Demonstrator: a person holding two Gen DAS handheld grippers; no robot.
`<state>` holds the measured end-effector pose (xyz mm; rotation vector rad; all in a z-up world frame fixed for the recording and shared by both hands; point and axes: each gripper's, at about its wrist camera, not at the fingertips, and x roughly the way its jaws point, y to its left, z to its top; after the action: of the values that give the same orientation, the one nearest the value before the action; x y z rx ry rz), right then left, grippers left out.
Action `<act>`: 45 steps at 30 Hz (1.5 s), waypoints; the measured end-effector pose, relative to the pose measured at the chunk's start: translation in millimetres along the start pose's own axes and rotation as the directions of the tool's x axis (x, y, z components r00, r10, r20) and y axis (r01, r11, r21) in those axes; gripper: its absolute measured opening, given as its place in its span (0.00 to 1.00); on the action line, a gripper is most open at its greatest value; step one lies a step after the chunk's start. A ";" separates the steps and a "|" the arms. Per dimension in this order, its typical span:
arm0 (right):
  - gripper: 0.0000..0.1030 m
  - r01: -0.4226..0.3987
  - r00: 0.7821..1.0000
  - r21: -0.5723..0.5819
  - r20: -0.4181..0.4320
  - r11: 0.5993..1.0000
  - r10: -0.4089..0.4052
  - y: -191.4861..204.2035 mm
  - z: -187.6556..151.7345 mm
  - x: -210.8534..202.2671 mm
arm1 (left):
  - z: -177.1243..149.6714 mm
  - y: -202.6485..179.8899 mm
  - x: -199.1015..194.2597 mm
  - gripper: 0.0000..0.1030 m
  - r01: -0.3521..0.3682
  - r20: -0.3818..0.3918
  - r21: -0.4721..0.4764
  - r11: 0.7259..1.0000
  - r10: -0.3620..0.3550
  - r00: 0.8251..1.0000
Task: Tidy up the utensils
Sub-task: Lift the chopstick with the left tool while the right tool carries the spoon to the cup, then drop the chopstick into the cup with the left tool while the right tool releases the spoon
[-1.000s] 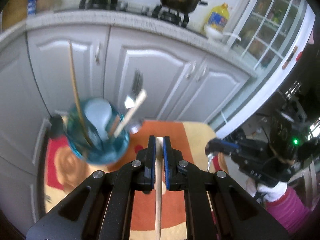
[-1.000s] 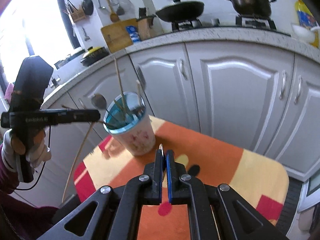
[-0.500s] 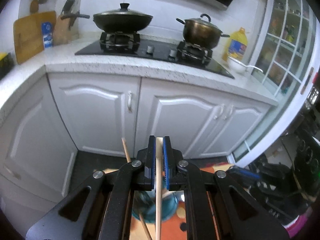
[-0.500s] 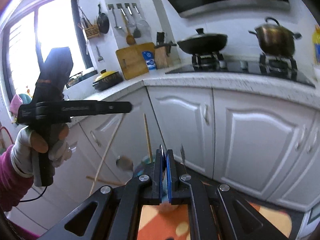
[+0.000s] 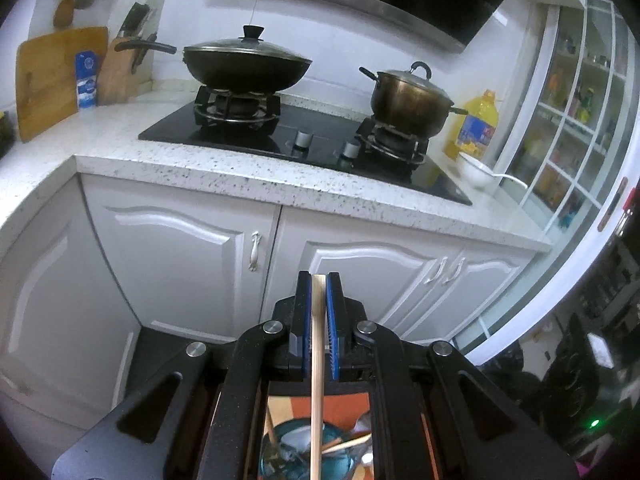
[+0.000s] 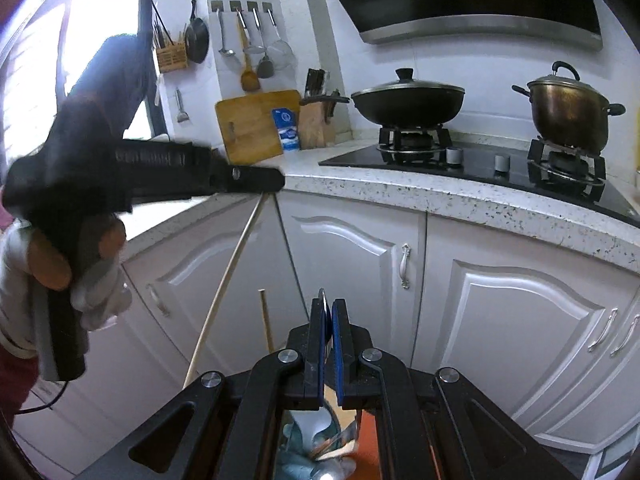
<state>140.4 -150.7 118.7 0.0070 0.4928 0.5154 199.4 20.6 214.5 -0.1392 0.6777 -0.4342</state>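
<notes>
Since aiming to drop things in end-first, holds both tools above the blue cup (image 5: 298, 456). Clamps the left tool (image 5: 319, 292) tight on a wooden chopstick (image 5: 317, 364), hanging straight down toward the cup mouth, probably to slide in beside the utensils standing inside. Pinches a thin metal utensil (image 6: 322, 298), kind not clear, in the closed right tool (image 6: 329, 312), likewise over the cup. Seems near to release.

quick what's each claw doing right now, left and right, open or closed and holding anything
Left claw: closed on a wooden chopstick that hangs down over the blue cup.
Right claw: closed on a thin metal utensil; what kind cannot be told.
</notes>
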 end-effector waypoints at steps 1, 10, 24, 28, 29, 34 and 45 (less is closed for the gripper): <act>0.03 0.008 1.000 -0.002 -0.002 1.000 -0.008 -0.3 0.5 4.5 | -1.4 -0.7 2.8 0.05 -0.002 0.007 0.009 1.000 0.002 1.000; 0.03 0.103 0.995 -0.099 0.004 0.990 -0.103 7.2 -6.8 27.7 | -33.3 7.5 20.9 0.05 -0.058 0.087 0.022 0.998 0.056 0.995; 0.03 0.175 0.984 -0.132 0.036 0.976 -0.172 10.7 -13.2 36.0 | -83.0 -0.9 41.8 0.05 -0.093 0.152 0.057 0.994 0.083 0.985; 0.03 0.170 0.986 -0.159 0.025 0.973 -0.168 17.2 -19.1 39.9 | -93.7 1.1 44.4 0.05 -0.105 0.152 0.055 0.993 0.096 0.984; 0.03 0.166 0.986 -0.162 0.020 0.973 -0.165 18.2 -21.4 41.0 | -95.5 1.9 44.7 0.05 -0.108 0.155 0.053 0.993 0.099 0.983; 0.03 0.143 0.989 -0.147 -0.008 0.979 -0.146 16.6 -30.3 40.8 | -101.5 4.9 41.2 0.05 -0.122 0.184 0.049 0.991 0.111 0.977; 0.04 0.087 0.990 -0.140 -0.095 0.986 -0.101 16.4 -50.2 42.9 | -116.3 4.0 31.1 0.06 -0.109 0.110 0.064 0.992 0.101 0.989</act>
<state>142.4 -121.8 57.2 -0.1731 0.5542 0.4570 148.7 12.4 105.5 -0.0595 0.5618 -0.3463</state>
